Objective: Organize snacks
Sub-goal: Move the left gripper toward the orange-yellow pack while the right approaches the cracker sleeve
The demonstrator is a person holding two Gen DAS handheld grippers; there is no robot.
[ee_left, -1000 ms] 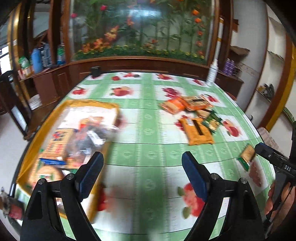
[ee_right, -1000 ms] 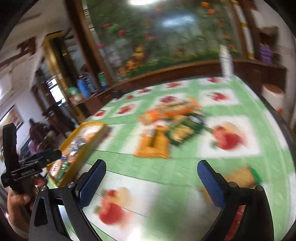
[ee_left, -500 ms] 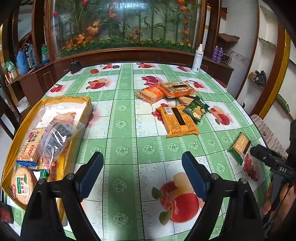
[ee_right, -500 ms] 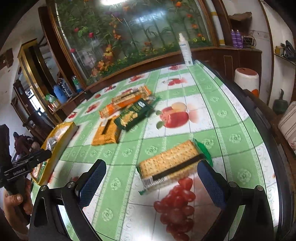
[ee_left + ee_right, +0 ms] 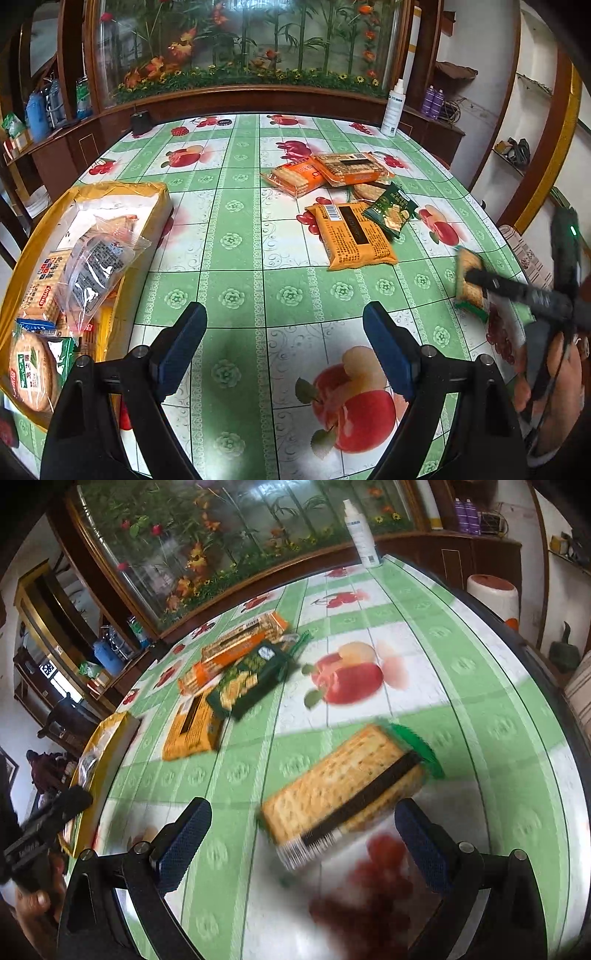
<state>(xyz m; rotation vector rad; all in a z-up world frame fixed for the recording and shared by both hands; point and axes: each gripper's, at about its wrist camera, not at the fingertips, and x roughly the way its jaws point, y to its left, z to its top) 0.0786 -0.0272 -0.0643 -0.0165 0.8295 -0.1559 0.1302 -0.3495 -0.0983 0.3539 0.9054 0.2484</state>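
Glossy plastic tablecloth [image 5: 236,258]; crinkly clear-wrapped cracker pack [image 5: 343,794], seemingly shiny through blur.

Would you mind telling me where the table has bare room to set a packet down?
Bare cloth runs between the yellow box and the orange packet, down to the left gripper. The far table by the spray bottle is also bare. The box and the snack cluster around the green packet are crowded.
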